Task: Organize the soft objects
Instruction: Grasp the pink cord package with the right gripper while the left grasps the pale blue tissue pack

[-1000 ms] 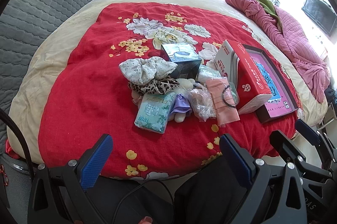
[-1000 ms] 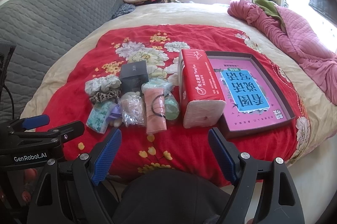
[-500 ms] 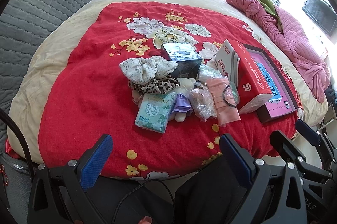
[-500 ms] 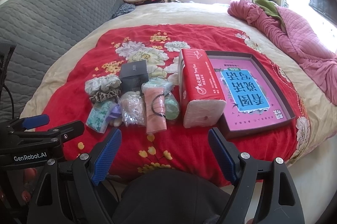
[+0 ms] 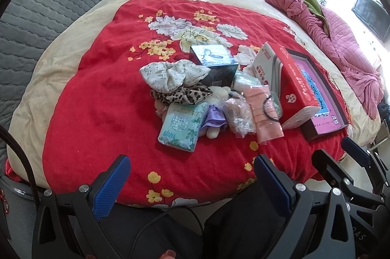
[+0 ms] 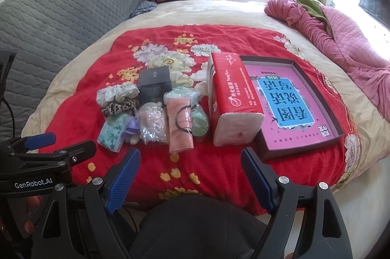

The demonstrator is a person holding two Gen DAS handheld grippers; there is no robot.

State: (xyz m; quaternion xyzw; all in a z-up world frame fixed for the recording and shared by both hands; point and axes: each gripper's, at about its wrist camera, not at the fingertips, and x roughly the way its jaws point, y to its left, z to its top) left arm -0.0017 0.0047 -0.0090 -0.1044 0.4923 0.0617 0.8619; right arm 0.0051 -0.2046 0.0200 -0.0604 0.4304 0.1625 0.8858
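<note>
Blue ribbed pads line both tools, and each is spread wide with nothing between its fingers: the left gripper and the right gripper hang low at the near edge of the bed, well short of the pile. By the look of it, nothing has been sorted yet. On the red plush blanket the soft things lie bunched together: a crinkly green tissue pack, a clear plastic bag, a pink folded cloth in shiny wrap with a black hair tie on it, then a leopard scrunchie and a puffy white floral scrunchie. Beside them stands a tall red tissue pack, touching the shallow cardboard tray, which I judge is where they belong; it holds none of them.
</note>
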